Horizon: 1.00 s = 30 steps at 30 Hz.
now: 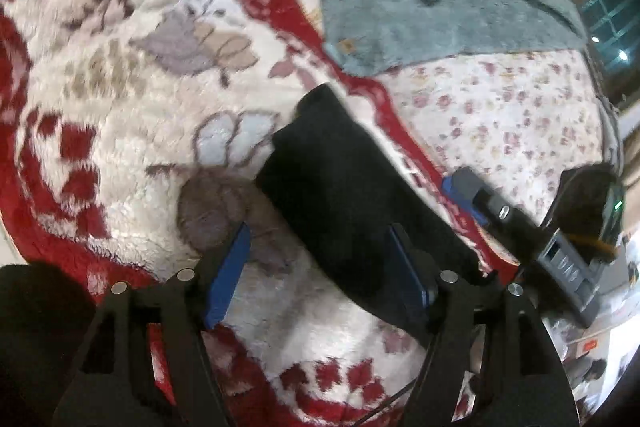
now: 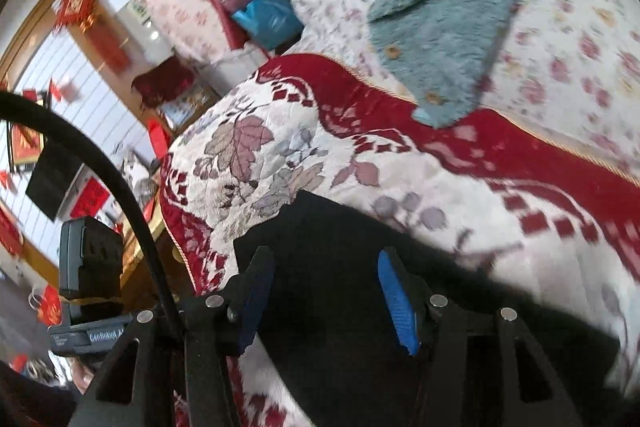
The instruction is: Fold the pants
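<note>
Pants (image 1: 340, 195) lie folded beneath both downward-tilted grippers, jaws apart.

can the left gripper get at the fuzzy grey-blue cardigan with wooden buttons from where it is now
Probably yes. The left gripper stands open with nothing clamped, and the fuzzy grey-blue cardigan with wooden buttons lies flat and uncovered on the floral bedspread. Only the folded black pants lie between, low enough to pass over.
</note>
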Each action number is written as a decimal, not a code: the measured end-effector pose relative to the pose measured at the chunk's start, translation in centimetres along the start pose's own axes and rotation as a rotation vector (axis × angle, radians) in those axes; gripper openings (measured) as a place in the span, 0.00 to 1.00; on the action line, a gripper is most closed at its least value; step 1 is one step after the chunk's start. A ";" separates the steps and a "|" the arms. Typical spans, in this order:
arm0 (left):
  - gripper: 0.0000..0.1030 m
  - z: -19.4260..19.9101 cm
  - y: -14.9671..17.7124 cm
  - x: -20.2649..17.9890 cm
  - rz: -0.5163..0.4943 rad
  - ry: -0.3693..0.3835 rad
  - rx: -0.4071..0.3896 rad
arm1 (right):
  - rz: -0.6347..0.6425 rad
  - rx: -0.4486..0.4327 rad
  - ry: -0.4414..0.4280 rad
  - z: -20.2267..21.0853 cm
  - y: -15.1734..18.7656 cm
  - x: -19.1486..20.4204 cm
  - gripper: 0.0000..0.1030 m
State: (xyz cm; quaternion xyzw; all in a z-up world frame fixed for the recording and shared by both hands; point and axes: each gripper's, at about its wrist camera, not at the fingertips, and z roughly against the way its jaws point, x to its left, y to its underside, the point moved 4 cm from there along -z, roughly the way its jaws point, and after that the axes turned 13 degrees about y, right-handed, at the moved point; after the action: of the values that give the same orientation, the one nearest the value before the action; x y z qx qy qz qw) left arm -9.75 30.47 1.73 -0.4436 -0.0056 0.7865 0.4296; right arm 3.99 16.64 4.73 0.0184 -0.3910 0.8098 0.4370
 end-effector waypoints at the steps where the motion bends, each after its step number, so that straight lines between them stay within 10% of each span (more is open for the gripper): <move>1: 0.67 -0.3 0.1 0.3 0.013 -0.002 0.007 | 0.015 0.011 0.002 -0.7 -0.5 0.3 0.51; 19: 0.67 -3.7 -0.7 1.0 -0.030 -0.056 -0.025 | 0.304 0.265 -0.003 -12.2 -3.7 3.7 0.54; 25: 0.37 -3.7 -0.9 0.9 -0.068 -0.038 -0.019 | 0.320 0.205 0.006 -11.9 -3.4 3.9 0.19; 30: 0.20 -1.8 -0.9 -1.6 -0.128 0.023 -0.055 | 0.228 0.083 -0.036 -6.9 -4.2 3.6 0.16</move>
State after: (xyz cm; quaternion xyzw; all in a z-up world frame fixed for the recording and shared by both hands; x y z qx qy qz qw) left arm -7.47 29.29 2.09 -0.4630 -0.0504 0.7519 0.4666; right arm 6.96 24.93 3.89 0.0067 -0.3645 0.8693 0.3338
